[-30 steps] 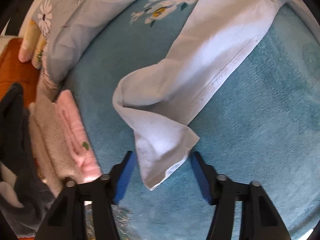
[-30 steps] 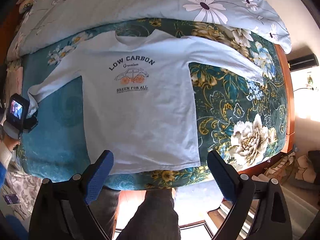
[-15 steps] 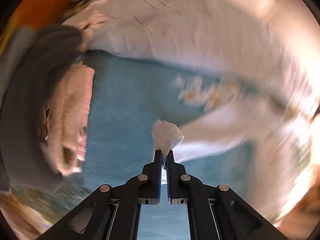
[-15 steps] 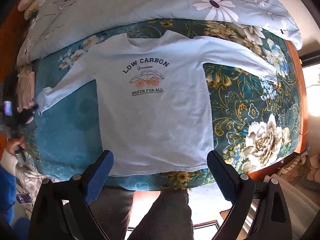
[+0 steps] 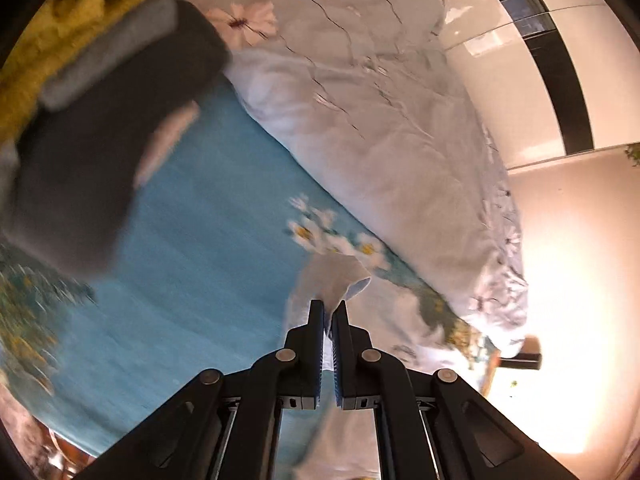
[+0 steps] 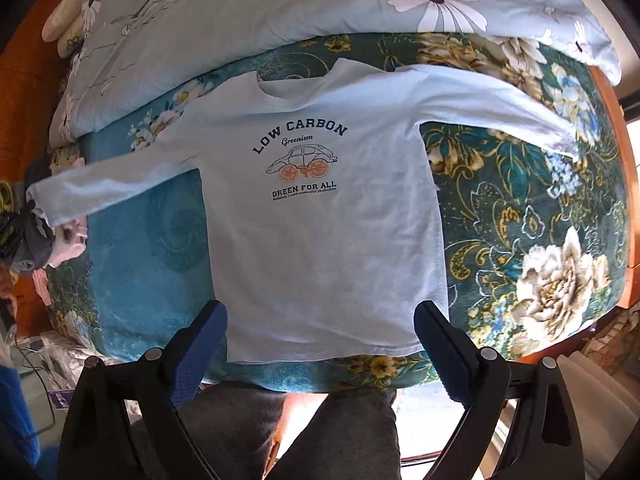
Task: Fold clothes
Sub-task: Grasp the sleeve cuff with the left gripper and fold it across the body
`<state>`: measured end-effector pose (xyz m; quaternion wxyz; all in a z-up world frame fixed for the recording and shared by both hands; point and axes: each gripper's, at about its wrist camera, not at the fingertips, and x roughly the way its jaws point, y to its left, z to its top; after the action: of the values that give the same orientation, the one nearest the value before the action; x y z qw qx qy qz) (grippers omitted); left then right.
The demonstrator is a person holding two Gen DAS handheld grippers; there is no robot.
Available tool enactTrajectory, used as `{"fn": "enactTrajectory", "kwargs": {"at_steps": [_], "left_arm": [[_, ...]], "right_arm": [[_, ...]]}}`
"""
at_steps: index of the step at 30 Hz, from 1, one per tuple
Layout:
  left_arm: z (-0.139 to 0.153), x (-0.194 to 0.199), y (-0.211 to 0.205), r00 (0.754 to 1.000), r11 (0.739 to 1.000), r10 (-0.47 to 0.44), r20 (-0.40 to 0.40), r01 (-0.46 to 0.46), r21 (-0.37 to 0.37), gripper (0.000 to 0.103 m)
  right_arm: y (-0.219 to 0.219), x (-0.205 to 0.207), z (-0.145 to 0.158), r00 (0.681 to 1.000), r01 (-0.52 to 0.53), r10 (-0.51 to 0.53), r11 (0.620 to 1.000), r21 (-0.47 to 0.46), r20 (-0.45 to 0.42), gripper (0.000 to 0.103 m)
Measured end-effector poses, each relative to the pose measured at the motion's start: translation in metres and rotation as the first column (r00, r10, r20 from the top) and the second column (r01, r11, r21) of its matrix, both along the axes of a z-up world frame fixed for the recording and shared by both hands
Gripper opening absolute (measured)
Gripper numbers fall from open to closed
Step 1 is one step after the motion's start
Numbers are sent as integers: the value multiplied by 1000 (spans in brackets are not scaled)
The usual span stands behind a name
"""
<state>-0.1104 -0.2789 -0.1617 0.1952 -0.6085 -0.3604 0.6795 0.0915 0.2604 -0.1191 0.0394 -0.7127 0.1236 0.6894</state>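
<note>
Shirt (image 6: pixel 320 240) print: "LOW CARBON", "GREEN FOR ALL"

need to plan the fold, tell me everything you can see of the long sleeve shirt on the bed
The long-sleeve shirt is pale blue-white, looks like soft cotton knit, and lies front up on the teal floral bedspread. Its chest print reads LOW CARBON, Greenism, GREEN FOR ALL around a small car with orange wheels. The body is flat, hem towards the bed's near edge, both sleeves spread outward. The left hand-held gripper is shut on one sleeve's cuff, lifting it. The right hand-held gripper hangs open above the hem, not touching.
</note>
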Motion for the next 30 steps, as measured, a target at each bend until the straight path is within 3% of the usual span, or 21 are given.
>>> {"fn": "enactTrajectory", "kwargs": {"at_steps": [3,7,9,13,21,26,30], "left_arm": [[21,10,50,997,998,-67,-30,67,-5,4],[49,15,146,984,984,-170,-57,172,36,4],[65,19,197,960,961,-269,-77,273,47,4],[84,42,314,899,904,-427,-94,428,-9,4],[46,99,498,803,799,-593,57,595,-87,4],[8,117,543,769,758,-619,158,638,-134,4],[-16,120,562,720,712,-662,211,691,-125,6]], "right_arm": [[16,1,-9,1000,19,-20,999,-34,-5,95],[43,7,-22,998,58,-58,995,-82,2,95],[59,10,-27,997,76,-76,991,-106,2,95],[100,21,-38,992,128,-127,981,-146,13,95],[182,59,-67,967,251,-237,951,-182,95,95],[220,72,-77,949,305,-284,937,-172,133,95],[236,71,-80,934,350,-331,921,-169,131,95]]}}
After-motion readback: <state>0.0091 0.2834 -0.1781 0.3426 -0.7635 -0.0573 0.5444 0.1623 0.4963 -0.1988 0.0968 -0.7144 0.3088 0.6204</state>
